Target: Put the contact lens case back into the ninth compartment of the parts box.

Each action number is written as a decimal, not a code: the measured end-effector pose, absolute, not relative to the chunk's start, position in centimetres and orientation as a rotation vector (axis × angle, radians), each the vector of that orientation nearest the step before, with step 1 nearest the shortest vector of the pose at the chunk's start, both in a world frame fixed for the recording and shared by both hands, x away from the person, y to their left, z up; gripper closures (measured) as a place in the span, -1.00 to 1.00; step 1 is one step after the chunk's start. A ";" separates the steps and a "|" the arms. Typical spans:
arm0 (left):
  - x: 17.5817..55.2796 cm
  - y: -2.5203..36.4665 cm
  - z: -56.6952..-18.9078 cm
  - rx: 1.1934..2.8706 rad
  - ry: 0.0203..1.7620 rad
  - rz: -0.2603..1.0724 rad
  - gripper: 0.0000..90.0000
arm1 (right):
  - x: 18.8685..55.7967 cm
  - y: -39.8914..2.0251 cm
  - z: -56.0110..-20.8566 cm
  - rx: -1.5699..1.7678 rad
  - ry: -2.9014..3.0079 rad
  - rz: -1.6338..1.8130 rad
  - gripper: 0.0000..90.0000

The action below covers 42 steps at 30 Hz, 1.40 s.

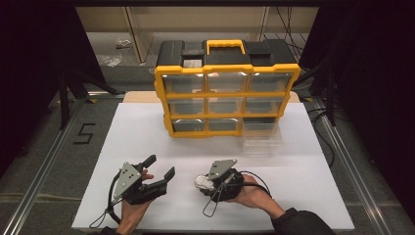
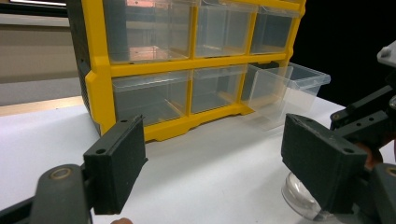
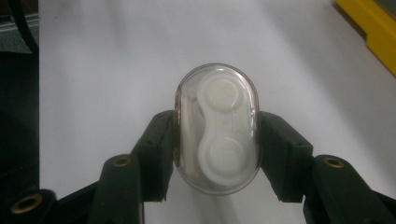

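**Clear oval case held at its waist before the drawer cabinet**

A white table (image 1: 147,137) carries a yellow-and-black drawer cabinet (image 1: 226,88) standing near its far edge, three rows of clear drawers facing the person. One clear drawer (image 1: 263,138) is out of its bottom-right slot and sits on the table just in front of the cabinet.

Nearer the person, the left gripper (image 1: 157,166) hangs just above the table with its jaws spread wide and nothing between them; in its own view the pads stand far apart with bare table in the gap. The right gripper (image 3: 216,140) is clenched on a small oval case (image 3: 217,128), one pad on each long side at about mid-height. In the high view the case (image 1: 200,182) lies at the front middle of the table, between the two grippers.

The case is a clear plastic shell with a white two-well holder inside. It looks light and rigid, and its smooth curved walls are likely slippery, so a grip across the narrow waist, as now, seems the surest hold; hard squeezing could crack or pop the thin shell. Whether it rests on the table or is lifted cannot be told.
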<state>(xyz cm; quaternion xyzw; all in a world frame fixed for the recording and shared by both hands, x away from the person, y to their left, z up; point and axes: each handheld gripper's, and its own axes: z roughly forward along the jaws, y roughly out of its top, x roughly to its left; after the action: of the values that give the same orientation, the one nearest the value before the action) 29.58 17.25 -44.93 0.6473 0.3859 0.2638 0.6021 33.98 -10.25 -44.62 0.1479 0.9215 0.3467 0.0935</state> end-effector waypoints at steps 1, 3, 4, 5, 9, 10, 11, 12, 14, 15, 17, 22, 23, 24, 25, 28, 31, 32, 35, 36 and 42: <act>29.6 17.3 -44.9 1.499 0.894 0.611 -0.53 | 34.0 -10.3 -44.5 0.444 2.731 1.032 0.10; 29.6 17.3 -44.9 1.498 0.894 0.612 -0.53 | 34.1 -10.6 -44.1 0.451 2.718 1.043 0.10; 29.6 17.3 -44.9 1.498 0.894 0.612 -0.53 | 34.2 -10.7 -44.0 0.454 2.713 1.048 0.10; 29.6 17.3 -44.9 1.498 0.894 0.612 -0.53 | 34.2 -10.8 -43.9 0.456 2.709 1.053 0.10; 29.5 17.3 -44.9 1.497 0.893 0.614 -0.53 | 34.4 -11.1 -43.6 0.470 2.694 1.064 0.10; 29.5 17.3 -44.9 1.497 0.894 0.614 -0.53 | 34.4 -11.2 -43.4 0.479 2.687 1.069 0.10; 29.5 17.3 -44.9 1.496 0.894 0.614 -0.53 | 34.5 -11.5 -43.2 0.488 2.678 1.078 0.10; 29.5 17.3 -44.9 1.496 0.894 0.614 -0.52 | 34.5 -11.5 -43.2 0.488 2.678 1.078 0.10; 29.5 17.3 -44.9 1.494 0.894 0.615 -0.53 | 34.7 -11.8 -42.9 0.493 2.659 1.094 0.10; 29.5 17.3 -44.9 1.494 0.894 0.615 -0.52 | 34.7 -11.8 -42.9 0.493 2.659 1.094 0.10; 29.5 17.3 -44.9 1.495 0.894 0.615 -0.52 | 34.8 -12.0 -42.7 0.496 2.653 1.098 0.10; 29.5 17.3 -44.9 1.496 0.894 0.616 -0.52 | 34.9 -12.5 -42.2 0.510 2.633 1.114 0.10; 29.5 17.3 -44.9 1.496 0.894 0.616 -0.52 | 34.9 -12.5 -42.2 0.510 2.633 1.114 0.10; 29.5 17.3 -44.9 1.496 0.893 0.617 -0.52 | 35.0 -12.5 -42.1 0.513 2.629 1.115 0.10; 29.5 17.3 -44.9 1.496 0.893 0.617 -0.52 | 35.0 -12.7 -41.9 0.518 2.619 1.123 0.10; 29.5 17.3 -44.9 1.495 0.894 0.617 -0.52 | 35.1 -12.9 -41.7 0.525 2.611 1.128 0.10; 29.5 17.3 -44.9 1.495 0.894 0.617 -0.52 | 35.3 -13.4 -41.2 0.538 2.589 1.146 0.10; 29.5 17.3 -44.9 1.496 0.894 0.617 -0.52 | 35.3 -13.4 -41.2 0.538 2.589 1.146 0.10; 29.5 17.3 -44.9 1.496 0.893 0.617 -0.52 | 35.4 -13.7 -40.9 0.550 2.576 1.155 0.10; 29.5 17.3 -44.9 1.496 0.893 0.617 -0.52 | 35.5 -13.8 -40.8 0.550 2.569 1.159 0.10; 29.5 17.3 -44.9 1.496 0.894 0.618 -0.52 | 35.7 -14.6 -40.2 0.569 2.536 1.178 0.10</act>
<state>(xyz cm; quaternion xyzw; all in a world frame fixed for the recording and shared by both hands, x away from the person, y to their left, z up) 29.50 17.28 -44.90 0.6458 0.3859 0.2667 0.6023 35.73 -14.55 -40.18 0.1974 0.8795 0.4085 0.1435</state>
